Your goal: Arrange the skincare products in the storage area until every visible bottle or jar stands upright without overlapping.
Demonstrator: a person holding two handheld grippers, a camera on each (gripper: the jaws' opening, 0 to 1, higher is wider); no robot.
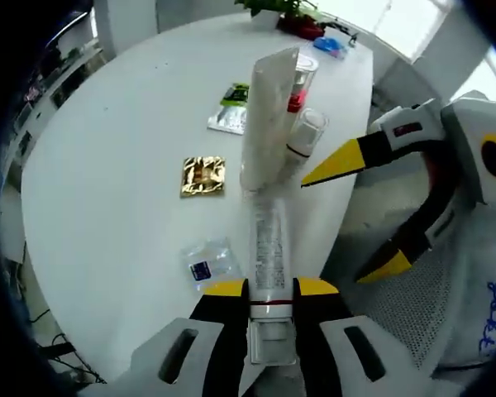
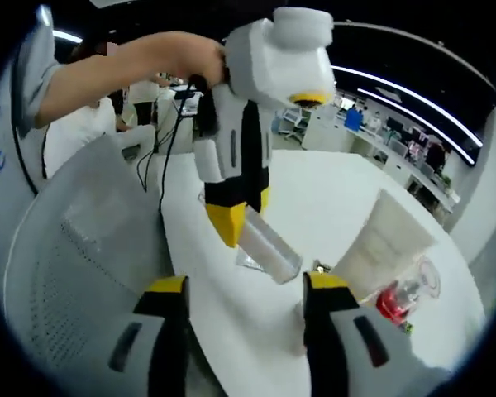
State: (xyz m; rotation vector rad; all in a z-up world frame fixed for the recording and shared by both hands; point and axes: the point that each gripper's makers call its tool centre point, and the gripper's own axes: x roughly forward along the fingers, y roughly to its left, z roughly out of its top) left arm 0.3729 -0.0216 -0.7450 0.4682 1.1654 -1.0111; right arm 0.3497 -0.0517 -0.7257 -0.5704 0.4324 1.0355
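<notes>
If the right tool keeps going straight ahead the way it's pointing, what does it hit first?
Probably the clear tube held in the left tool, which crosses just ahead of the right tool; depth is hard to judge.

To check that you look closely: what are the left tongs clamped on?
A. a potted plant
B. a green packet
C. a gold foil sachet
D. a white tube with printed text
D: the left tongs are shut on the white tube, which extends forward above the table.

Table: my white round table [image 1: 107, 165].
On it: gold sachet [image 1: 203, 176], clear packet [image 1: 207, 261] near my edge, green-and-white packet [image 1: 231, 109] mid-table.
</notes>
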